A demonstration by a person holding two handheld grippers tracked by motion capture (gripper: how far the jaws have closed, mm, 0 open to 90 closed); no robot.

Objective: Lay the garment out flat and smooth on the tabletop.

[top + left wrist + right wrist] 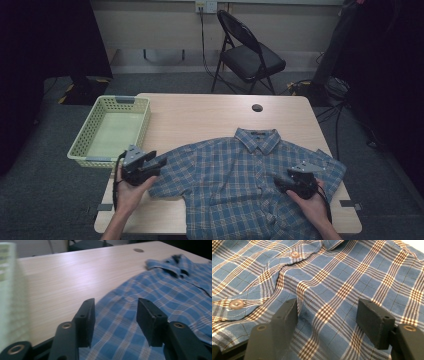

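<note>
A: OK, quick pass. Plaid short-sleeve shirt (240, 180) lies flat, front up, buttoned, collar toward the far edge of the tabletop (200, 112), hem hanging over the near edge.

B: Tools?

A: Left tool (159, 163) sits at the shirt's left sleeve, near the left edge of the tabletop. Jaws apart, nothing between them but air; in the left gripper view (115, 315) they straddle the sleeve cloth without pinching it. Right tool (278, 181) is over the right chest area, near the right sleeve, jaws also spread wide; right gripper view (328, 317) shows them hovering just above the fabric beside the button placket (237, 304).

B: Step?

A: Looks like the approach before a first fold. Both tools positioned, no grasp yet.

B: Next move?

A: My guess: each tool has to drop to the cloth, close on a sleeve edge or shoulder seam, and catch only the layers meant to fold. Thin fabric, so a shallow pinch could slip.

B: Anything else?

A: Pale green basket (111, 129) at the far left corner of the tabletop, well apart from the shirt. Folding chair (247, 52) beyond the far edge.
</note>
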